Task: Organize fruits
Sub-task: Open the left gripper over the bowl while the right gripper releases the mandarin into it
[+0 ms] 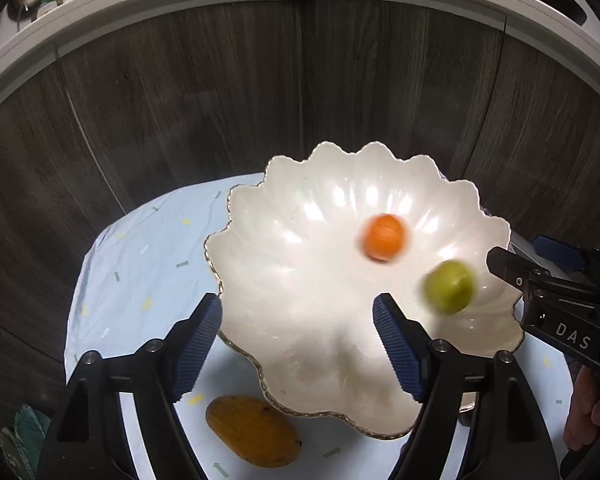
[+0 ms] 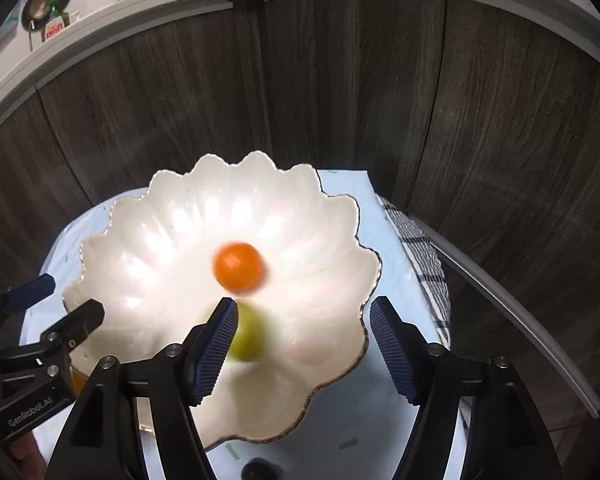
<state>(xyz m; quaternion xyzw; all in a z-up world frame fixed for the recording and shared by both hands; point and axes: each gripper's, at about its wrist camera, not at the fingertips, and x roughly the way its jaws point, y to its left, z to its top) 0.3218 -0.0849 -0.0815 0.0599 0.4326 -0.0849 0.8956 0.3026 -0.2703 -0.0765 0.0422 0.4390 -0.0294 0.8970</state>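
**Over the bowl: two fruits in, mango still out**

In the left wrist view, the scalloped white bowl [image 1: 300,280] fills the centre and right of the frame, standing on a pale blue cloth [image 1: 140,264]. An orange fruit [image 1: 384,238] sits right of centre inside the bowl, blurred. A green fruit [image 1: 449,286] lies lower right, also blurred, over the bowl's inner wall; whether it has settled cannot be told. The left gripper [image 1: 298,344] stands wide apart, nothing between the pads. A mango [image 1: 252,432] lies on the cloth at bottom centre, just outside the bowl's near rim. The right gripper [image 1: 508,268] enters from the right edge.

In the right wrist view, the bowl [image 2: 148,248] takes the centre-left. Orange fruit [image 2: 239,266] at mid-frame; green fruit [image 2: 250,334] just below it, partly hidden behind the near pad. The right gripper [image 2: 304,344] is spread, pads not pressing anything. A dark small object [image 2: 260,470] at the bottom edge is too cut off to identify.

Judgement: two fruits placed, apparently just released. Mango remains; possibly more out of frame.
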